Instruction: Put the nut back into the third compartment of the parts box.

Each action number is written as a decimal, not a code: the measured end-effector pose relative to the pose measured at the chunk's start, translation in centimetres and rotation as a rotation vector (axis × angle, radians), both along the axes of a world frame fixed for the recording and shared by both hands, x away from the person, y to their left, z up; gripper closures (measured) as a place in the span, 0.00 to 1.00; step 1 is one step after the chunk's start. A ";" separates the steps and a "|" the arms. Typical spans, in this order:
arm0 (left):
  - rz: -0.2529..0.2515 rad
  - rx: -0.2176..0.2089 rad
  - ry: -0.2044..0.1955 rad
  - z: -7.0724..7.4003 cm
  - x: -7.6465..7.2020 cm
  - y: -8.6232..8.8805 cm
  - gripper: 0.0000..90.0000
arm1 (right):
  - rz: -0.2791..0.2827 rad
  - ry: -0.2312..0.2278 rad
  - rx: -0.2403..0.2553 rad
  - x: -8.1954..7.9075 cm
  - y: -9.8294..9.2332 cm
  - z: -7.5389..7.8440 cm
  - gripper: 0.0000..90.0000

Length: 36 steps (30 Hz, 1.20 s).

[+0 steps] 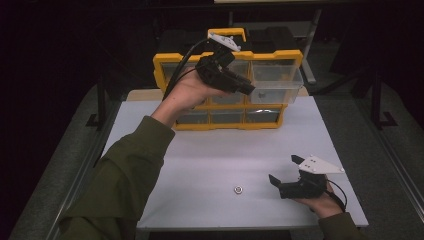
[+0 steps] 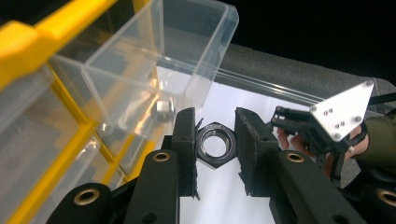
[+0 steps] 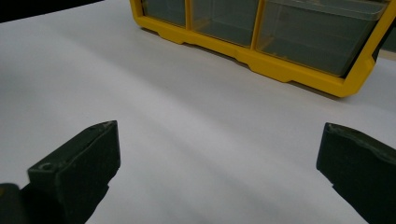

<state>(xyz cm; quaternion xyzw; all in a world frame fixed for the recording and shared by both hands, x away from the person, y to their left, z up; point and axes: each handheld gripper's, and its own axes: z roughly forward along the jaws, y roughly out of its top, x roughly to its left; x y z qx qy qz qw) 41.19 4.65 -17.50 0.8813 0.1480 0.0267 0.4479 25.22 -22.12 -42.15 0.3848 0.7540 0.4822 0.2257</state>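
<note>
Two grippers work over a white table in a dark room — black beyond the table's edges, with grey floor on either side and dim frames of furniture behind. The tabletop is plain and matte, with a soft sheen in the right gripper view.

At the table's twelve o'clock edge stands a yellow organizer with clear drawers. One clear drawer at its upper right is pulled out toward the person. The left gripper is held up in front of the cabinet, its tips just beside that drawer's front; in the left gripper view its jaws are clamped on a dark hex nut, held flat-side between the pads, just below the drawer's corner. A small metal piece shows through the drawer's clear wall.

At about five o'clock on the table the right gripper rests low in the hand, jaws spread wide with nothing between them — bare tabletop lies under them. A small silver nut lies on the table at the gripper's nine o'clock, near it but apart.
</note>
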 end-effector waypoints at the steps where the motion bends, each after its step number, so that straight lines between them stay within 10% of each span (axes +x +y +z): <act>1: 0.002 0.001 0.000 0.2 0.1 -0.1 0.78 | 0.000 0.001 0.001 0.0 0.0 0.0 0.00; 36: 0.058 -0.014 -0.001 0.9 4.2 -3.3 0.78 | 0.004 -0.005 0.013 -0.1 -0.1 0.1 0.00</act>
